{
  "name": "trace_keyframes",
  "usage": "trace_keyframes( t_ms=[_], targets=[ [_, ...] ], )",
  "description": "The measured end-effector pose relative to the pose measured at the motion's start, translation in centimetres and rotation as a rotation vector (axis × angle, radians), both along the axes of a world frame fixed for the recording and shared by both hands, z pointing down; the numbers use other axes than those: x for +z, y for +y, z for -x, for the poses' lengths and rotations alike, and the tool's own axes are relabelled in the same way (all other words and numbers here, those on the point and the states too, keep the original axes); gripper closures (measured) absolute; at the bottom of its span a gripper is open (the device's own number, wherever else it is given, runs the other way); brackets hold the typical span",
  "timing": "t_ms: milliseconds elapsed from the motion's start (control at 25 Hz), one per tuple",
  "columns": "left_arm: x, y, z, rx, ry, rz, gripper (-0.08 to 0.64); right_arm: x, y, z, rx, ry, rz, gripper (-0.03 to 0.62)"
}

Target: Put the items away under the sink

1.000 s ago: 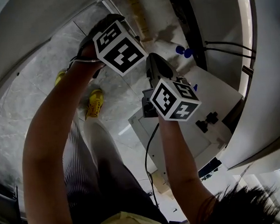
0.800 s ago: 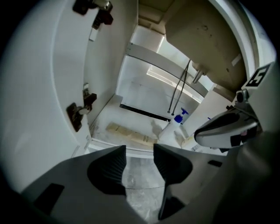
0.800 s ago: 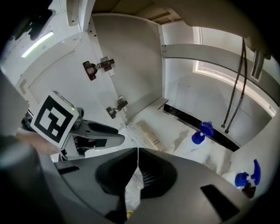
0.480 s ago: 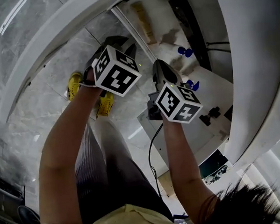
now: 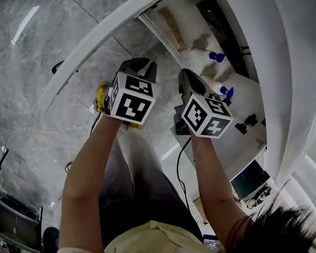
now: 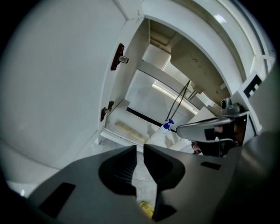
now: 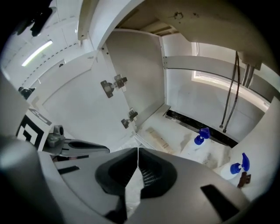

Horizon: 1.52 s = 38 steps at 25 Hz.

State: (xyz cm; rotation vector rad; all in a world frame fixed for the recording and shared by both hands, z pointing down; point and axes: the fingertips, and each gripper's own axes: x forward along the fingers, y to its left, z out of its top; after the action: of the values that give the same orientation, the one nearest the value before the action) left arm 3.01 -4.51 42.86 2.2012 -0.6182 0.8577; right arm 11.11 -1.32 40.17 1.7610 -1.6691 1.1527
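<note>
Head view is filled by two forearms held out toward the open cabinet (image 5: 192, 21) under the sink, whose floor is seen past both marker cubes; nothing is carried by either hand.

The left gripper (image 6: 140, 148) is drawn almost together, its jaws having just been closing; only a slim gap is left and nothing lies in it, bare floor being seen through it. The right gripper (image 7: 138, 151) is closed tip to tip on nothing.

The task's things are already inside: a flat beige pack (image 7: 157, 139) lies near the front of the cabinet floor, beside the left door (image 7: 78, 100); one spray bottle (image 7: 201, 135) stands further in, below the two hoses (image 7: 232, 87); a second spray bottle (image 7: 239, 165) stands at the right, just beside a dark hinge (image 7: 243, 179).

The storing is judged nearly done, with both doors left open; whether more items wait outside cannot be told.

Trouble is likeliest at the right side: if that door is swung shut, the second spray bottle could be struck and tipped; the tall bottles are judged top-heavy and easily toppled by a passing gripper; the cable (image 5: 178, 164) hanging from the right hand could be caught on a door edge.
</note>
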Motion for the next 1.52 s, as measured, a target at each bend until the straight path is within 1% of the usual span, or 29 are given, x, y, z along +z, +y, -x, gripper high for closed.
trace_keyframes(
  t_ms=[160,320,560,760,960,1160,1280,1440,1520],
  targets=[
    [-1.6,1.7,1.0,-0.035,0.016,0.012,0.483,-1.4,0.1,0.8,-0.007,-0.010,-0.017,0.565],
    [-3.5,3.5,1.4,0.001,0.004,-0.013,0.497,-2.7,1.0,1.4,0.017,-0.028,-0.025,0.565],
    [-6.6,4.5,2.0,0.019,-0.006,-0.043,0.510,-4.8,1.6,2.2,0.029,-0.040,-0.040,0.565],
    [-8.6,4.5,3.1,-0.052,0.008,-0.026,0.515,-6.1,2.0,2.2,0.026,-0.028,-0.054,0.566],
    [-9.7,4.5,4.6,-0.159,0.015,-0.043,0.518,-6.2,3.1,2.0,0.027,-0.016,-0.061,0.566],
    [-10.2,4.6,6.1,-0.238,0.030,-0.042,0.520,-6.1,4.5,2.3,0.043,-0.016,-0.049,0.566],
    [-10.1,4.7,6.7,-0.266,0.028,-0.033,0.520,-6.2,5.1,2.5,0.053,-0.015,-0.047,0.566],
    [-9.7,5.0,7.7,-0.280,-0.005,-0.024,0.520,-6.2,5.7,3.2,0.053,-0.025,-0.039,0.566],
    [-9.6,5.1,8.1,-0.292,-0.008,-0.018,0.520,-6.4,5.9,3.5,0.050,-0.028,-0.040,0.566]
  ],
)
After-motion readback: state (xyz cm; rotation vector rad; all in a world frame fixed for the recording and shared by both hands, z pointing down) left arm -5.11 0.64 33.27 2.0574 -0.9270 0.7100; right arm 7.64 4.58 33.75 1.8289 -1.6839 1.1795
